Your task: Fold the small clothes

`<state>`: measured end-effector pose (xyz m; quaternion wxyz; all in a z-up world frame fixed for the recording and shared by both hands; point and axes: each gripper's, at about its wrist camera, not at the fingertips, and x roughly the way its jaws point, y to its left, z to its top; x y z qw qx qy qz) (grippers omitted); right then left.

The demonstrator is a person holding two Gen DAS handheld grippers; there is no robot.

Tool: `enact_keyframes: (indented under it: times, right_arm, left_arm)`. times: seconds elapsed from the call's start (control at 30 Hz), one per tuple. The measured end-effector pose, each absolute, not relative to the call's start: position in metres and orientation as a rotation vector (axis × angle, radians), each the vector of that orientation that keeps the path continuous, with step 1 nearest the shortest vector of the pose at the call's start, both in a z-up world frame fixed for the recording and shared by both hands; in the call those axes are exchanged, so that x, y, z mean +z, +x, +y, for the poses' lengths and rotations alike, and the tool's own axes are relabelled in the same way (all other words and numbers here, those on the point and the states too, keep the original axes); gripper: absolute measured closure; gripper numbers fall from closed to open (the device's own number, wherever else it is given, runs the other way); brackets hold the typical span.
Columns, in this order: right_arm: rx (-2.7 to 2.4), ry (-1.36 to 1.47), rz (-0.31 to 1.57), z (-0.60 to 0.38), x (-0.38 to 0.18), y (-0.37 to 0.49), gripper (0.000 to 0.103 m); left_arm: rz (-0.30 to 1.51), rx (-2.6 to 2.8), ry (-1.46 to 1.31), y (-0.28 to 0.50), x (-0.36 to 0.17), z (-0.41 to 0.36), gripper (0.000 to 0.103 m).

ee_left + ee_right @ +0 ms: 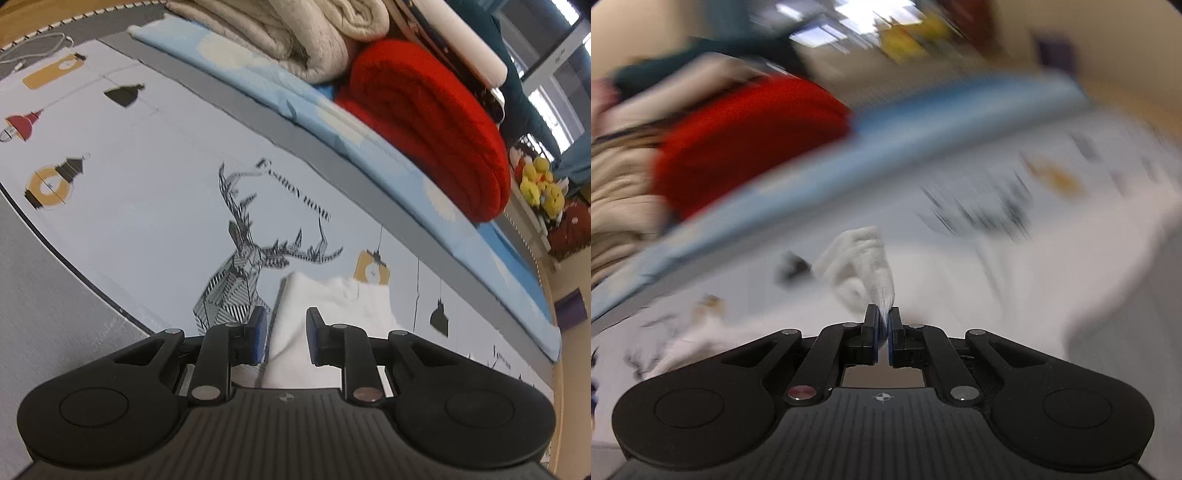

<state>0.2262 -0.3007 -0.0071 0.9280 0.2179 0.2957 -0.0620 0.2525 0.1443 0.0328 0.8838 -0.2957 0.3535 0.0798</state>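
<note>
A small white garment (332, 306) lies on the printed sheet (147, 206), just past my left gripper (286, 332). The left gripper is open, its blue pads either side of the garment's near edge, holding nothing. In the right wrist view, which is blurred by motion, my right gripper (884, 325) is shut on a bunched piece of white cloth (860, 258) and holds it lifted above the sheet (960, 280).
A folded red blanket (436, 122), a beige quilt (295, 37) and a light blue sheet (369, 147) are stacked along the far side. Plush toys (543, 188) sit at the far right. The red blanket (746, 133) also shows in the right wrist view.
</note>
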Motion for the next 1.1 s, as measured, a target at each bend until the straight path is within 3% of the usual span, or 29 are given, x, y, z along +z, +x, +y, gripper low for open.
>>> enact_keyframes:
  times: [0.13, 0.3, 0.4, 0.57, 0.67, 0.73, 0.8, 0.9, 0.97, 1.03, 1.1]
  right_arm:
    - [-0.158, 0.591, 0.697, -0.326, -0.027, 0.229, 0.100]
    - [-0.077, 0.681, 0.477, -0.338, -0.001, 0.210, 0.100]
    - [-0.092, 0.780, 0.402, -0.356, -0.002, 0.201, 0.099]
    - [-0.390, 0.857, 0.767, -0.381, -0.051, 0.220, 0.090]
    - [-0.374, 0.938, 0.796, -0.393, -0.060, 0.222, 0.089]
    - [-0.332, 0.935, 0.778, -0.394, -0.056, 0.222, 0.074]
    - [-0.332, 0.941, 0.767, -0.396, -0.056, 0.223, 0.068]
    - [-0.341, 0.961, 0.786, -0.403, -0.064, 0.226, 0.068]
    - [-0.346, 0.975, 0.795, -0.406, -0.066, 0.226, 0.071]
    - [-0.343, 0.970, 0.788, -0.407, -0.065, 0.231, 0.098]
    - [-0.320, 0.957, 0.759, -0.409, -0.061, 0.232, 0.102]
  left_arm:
    - [0.791, 0.136, -0.600, 0.260, 0.022, 0.136, 0.079]
    - [0.868, 0.061, -0.566, 0.270, 0.005, 0.120, 0.079]
    - [0.909, 0.052, -0.549, 0.273, -0.005, 0.113, 0.074]
    - [0.930, 0.051, -0.529, 0.274, -0.010, 0.107, 0.074]
    - [0.931, 0.045, -0.529, 0.274, -0.010, 0.106, 0.072]
    - [0.938, 0.045, -0.528, 0.275, -0.012, 0.105, 0.072]
    - [0.953, 0.036, -0.539, 0.275, -0.018, 0.105, 0.072]
    - [1.000, 0.036, -0.550, 0.277, -0.031, 0.106, 0.072]
    - [1.043, 0.056, -0.498, 0.278, -0.040, 0.105, 0.079]
    - [1.052, 0.064, -0.454, 0.277, -0.041, 0.103, 0.087]
    - [1.058, 0.073, -0.428, 0.277, -0.039, 0.103, 0.091]
